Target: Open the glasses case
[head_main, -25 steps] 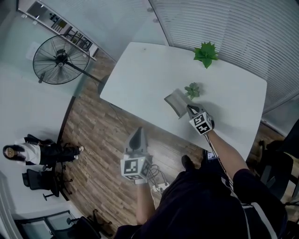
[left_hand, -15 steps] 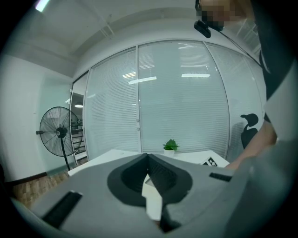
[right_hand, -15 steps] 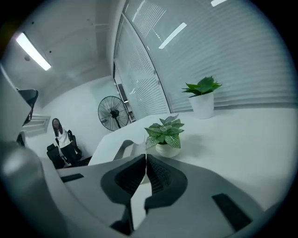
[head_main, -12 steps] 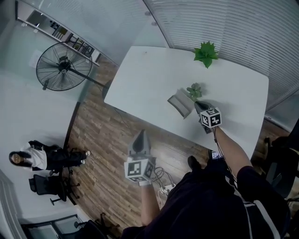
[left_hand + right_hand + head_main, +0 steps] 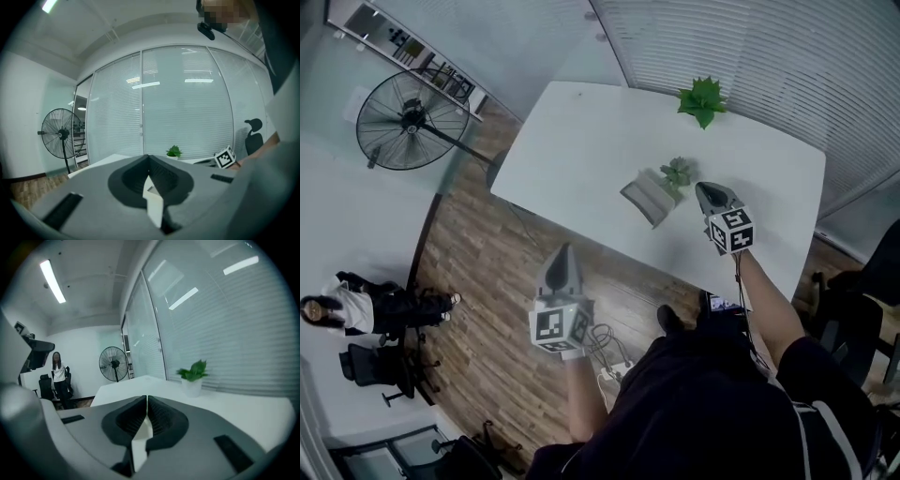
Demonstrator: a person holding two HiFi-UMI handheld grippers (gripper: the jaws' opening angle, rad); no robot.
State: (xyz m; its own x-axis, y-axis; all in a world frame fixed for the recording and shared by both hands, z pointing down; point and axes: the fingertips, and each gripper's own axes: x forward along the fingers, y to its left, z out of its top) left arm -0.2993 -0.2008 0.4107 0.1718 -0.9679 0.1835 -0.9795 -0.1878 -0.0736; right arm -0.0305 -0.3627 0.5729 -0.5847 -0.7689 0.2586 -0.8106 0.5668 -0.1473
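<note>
Seemingly open, the glasses case (image 5: 649, 197) sits on the surface (image 5: 581, 141) beside a small plant (image 5: 678, 172); the right hand-held gripper (image 5: 710, 194) (closed and empty, like the left hand-held gripper (image 5: 562, 255)) hovers close and could knock either.

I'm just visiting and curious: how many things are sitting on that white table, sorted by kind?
Green plants: 2 (large plant, small plant)
Glasses case: 1
Total: 3
</note>
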